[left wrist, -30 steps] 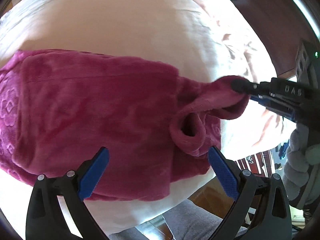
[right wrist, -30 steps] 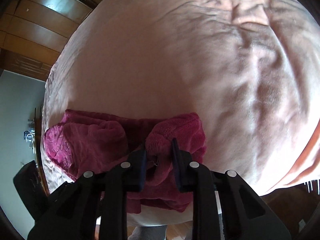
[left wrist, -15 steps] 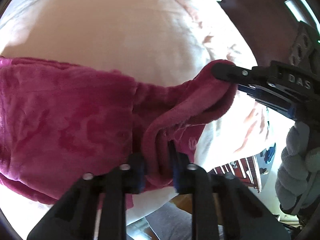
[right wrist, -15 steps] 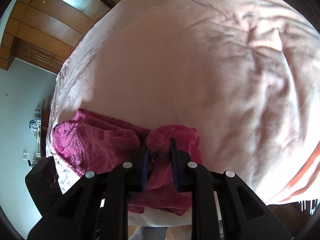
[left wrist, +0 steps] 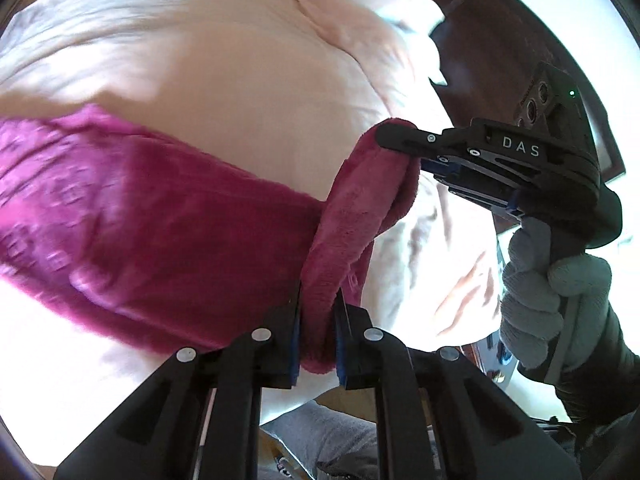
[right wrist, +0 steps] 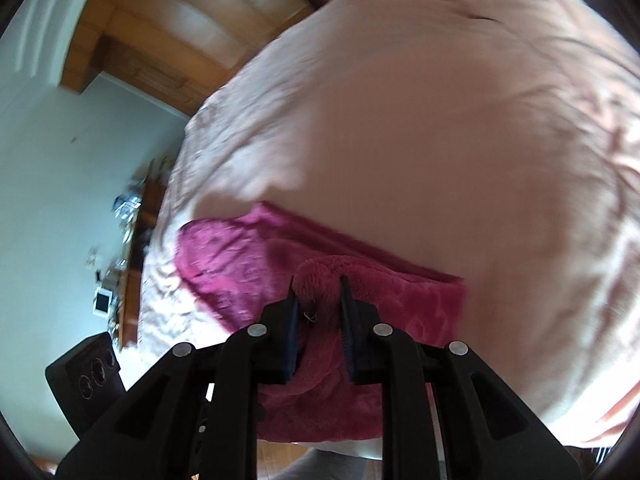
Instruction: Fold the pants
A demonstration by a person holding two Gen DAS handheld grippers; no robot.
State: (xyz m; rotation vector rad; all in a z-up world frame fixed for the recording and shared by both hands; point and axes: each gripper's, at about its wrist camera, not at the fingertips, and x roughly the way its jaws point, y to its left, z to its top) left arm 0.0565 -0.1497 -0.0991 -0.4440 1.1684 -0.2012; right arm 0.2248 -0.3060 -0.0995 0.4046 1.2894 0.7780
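Showing in white capitals "DAS" on the black body of the right gripper (left wrist: pixel 414 162), at the right of the left wrist view, near the far edge of the scene. Finding no other readable lettering, number or sign in either view.

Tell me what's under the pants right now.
The pink bedspread lies under the pants. Both grippers, left and right, pinch one end; whatever that cloth covers is hidden.

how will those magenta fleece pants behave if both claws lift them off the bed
Likely floppy: the pants already sag between the left claw and right claw. The plush pile probably grips rather than slips. Thick folds suggest some weight, so the unheld part may drag on the bedspread.
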